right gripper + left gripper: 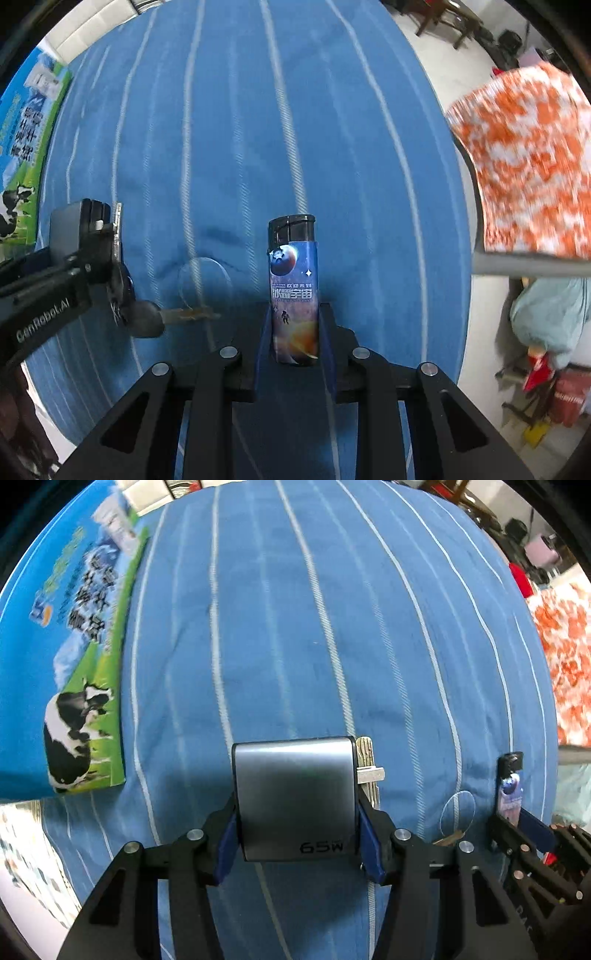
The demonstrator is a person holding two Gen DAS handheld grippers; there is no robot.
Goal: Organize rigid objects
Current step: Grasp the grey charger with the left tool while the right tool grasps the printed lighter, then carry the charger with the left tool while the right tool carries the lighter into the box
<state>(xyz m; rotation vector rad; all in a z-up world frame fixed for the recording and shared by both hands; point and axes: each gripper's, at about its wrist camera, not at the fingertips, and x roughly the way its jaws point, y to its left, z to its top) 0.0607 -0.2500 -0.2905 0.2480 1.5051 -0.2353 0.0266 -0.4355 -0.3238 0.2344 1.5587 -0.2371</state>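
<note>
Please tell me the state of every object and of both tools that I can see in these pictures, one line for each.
Left tool: shut on the charger.
Charger: gripped at both sides, prongs folded out.
Right tool: shut on the lighter.
Lighter: gripped, black cap pointing away from the camera.
Key: lying flat on the blue striped cloth, not gripped.
Milk carton box: lying on the cloth, untouched.

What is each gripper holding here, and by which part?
Left gripper clamps the grey 65W charger block by its lower sides; right gripper clamps the space-print lighter by its lower body.
</note>
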